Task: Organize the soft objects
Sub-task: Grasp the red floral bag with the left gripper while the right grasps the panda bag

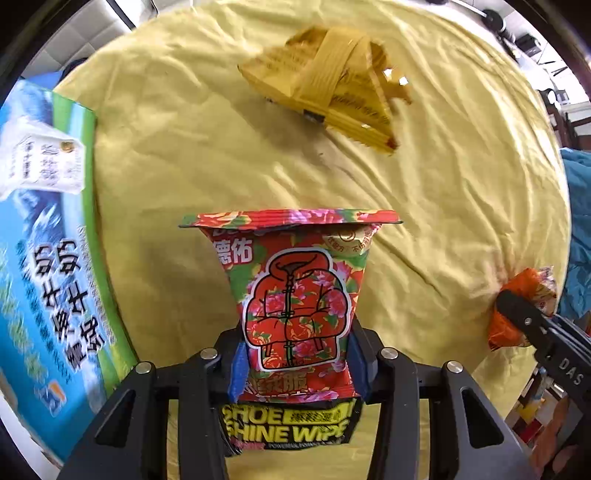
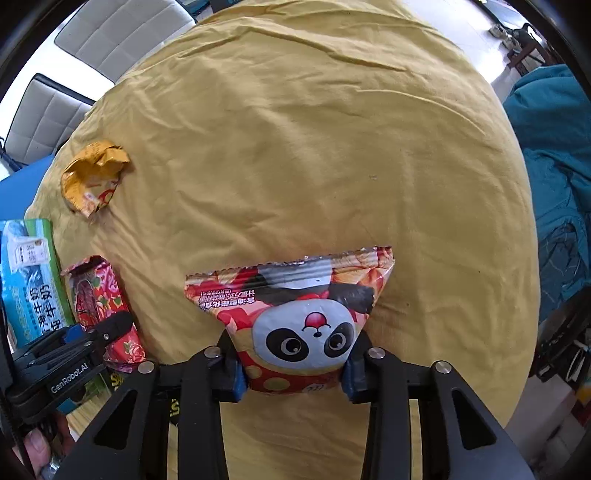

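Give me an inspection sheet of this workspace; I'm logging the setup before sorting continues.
Surface: wrinkled yellow cloth.
Job's things: floral packet; panda packet; yellow packet lying loose.
Clutter: milk carton box; shoe shine wipes pack.
Grippers: left gripper shut on floral packet; right gripper shut on panda packet.
Cables: nothing seen.
Surroundings: teal fabric; white padded chairs.

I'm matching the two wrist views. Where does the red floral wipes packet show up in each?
Left wrist: the red floral wipes packet stands at centre bottom, clamped in the left gripper.
Right wrist: the same packet is at the left edge, beside the blue milk carton.
Shared landmark: the crumpled yellow packet on the yellow cloth.
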Tool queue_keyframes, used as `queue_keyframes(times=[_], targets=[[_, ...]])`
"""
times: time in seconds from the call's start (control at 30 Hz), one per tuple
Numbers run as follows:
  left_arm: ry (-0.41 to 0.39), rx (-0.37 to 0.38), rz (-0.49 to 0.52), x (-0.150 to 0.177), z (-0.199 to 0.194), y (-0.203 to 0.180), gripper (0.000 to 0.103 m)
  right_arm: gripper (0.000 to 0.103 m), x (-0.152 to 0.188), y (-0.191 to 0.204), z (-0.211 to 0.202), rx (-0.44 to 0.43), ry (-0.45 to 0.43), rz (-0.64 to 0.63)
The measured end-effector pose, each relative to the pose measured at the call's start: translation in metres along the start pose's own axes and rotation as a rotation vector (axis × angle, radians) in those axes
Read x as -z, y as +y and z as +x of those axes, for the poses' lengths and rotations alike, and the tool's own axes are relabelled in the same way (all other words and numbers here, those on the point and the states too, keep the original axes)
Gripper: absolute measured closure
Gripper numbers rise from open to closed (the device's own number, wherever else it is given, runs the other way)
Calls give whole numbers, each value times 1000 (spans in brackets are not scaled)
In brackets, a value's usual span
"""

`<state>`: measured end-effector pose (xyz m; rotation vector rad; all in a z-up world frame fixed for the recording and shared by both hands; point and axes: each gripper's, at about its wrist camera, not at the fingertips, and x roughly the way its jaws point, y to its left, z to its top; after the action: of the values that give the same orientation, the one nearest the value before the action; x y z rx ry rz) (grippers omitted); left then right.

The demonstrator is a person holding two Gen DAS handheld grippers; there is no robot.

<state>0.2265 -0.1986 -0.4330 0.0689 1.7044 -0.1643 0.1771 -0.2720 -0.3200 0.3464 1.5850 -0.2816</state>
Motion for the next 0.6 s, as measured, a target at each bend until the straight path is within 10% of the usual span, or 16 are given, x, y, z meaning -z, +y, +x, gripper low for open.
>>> queue_keyframes(times=[0.6], targets=[[-212,155,-27,72,-131,66,62,65,63,90,-109,-186,-132,-138]])
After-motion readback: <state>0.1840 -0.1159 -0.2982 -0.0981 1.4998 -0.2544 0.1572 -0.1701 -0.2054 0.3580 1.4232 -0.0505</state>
